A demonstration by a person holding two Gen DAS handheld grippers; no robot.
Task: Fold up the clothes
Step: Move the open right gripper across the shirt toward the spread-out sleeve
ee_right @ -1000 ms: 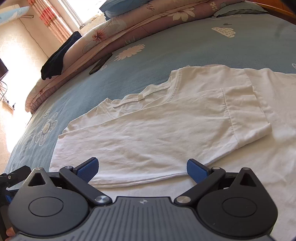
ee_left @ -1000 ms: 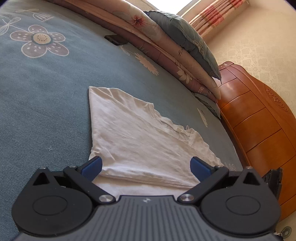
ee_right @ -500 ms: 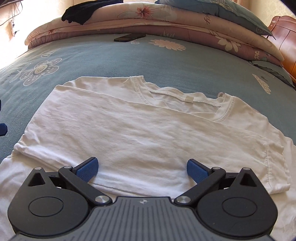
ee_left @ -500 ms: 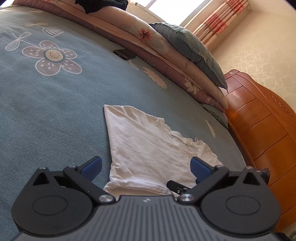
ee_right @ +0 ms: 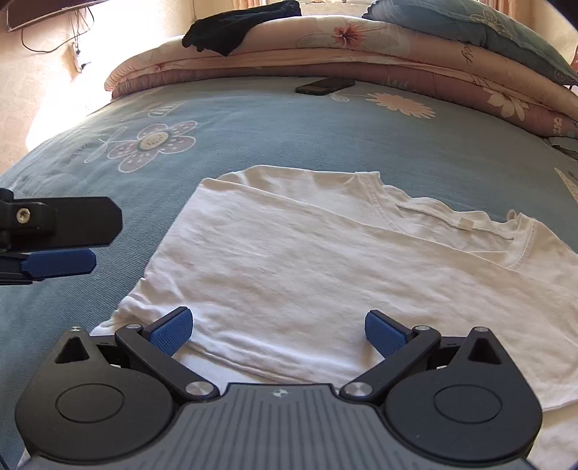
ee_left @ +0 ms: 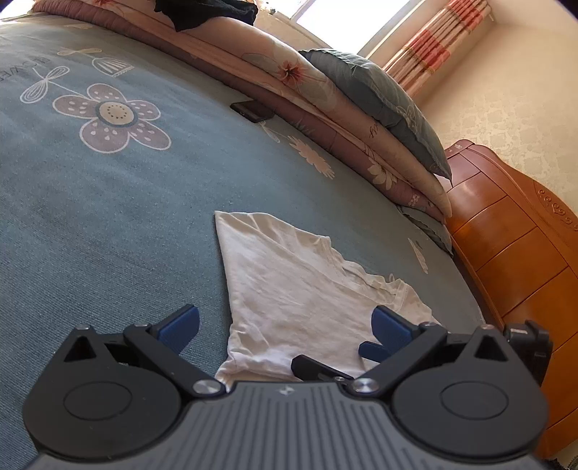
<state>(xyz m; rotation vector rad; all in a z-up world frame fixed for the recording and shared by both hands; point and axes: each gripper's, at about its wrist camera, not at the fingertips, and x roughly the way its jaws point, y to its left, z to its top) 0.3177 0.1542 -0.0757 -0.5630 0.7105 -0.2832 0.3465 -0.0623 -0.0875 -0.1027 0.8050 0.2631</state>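
Both claws have drawn back from the shirt since a second ago, and the left one has slid off toward the shirt's left edge, so bare bedspread now lies under half of it. One white T-shirt [ee_right: 325, 260] lies flat on the blue bed [ee_right: 253, 119], near its front edge, one side folded in over the body so a long diagonal crease runs across it; the ribbed collar [ee_right: 520, 249] and a small white neck tag show at the right. The cloth is lightly wrinkled and plain, with no print.

The left claw [ee_left: 285, 325] stands wide open, gripping nothing, over the shirt's left margin. The right claw [ee_right: 278, 329] is likewise spread wide and empty, low over the folded hem.

Two claws, one shirt, one dark phone [ee_right: 325, 86] by the far bedding, one black garment [ee_right: 238, 29] draped atop the folded quilts [ee_right: 361, 54], and one grey-blue pillow [ee_left: 379, 105] beside a wooden headboard [ee_left: 513, 246]. Pale lettering on the bedspread near the big flower [ee_left: 112, 117] is too warped to read.
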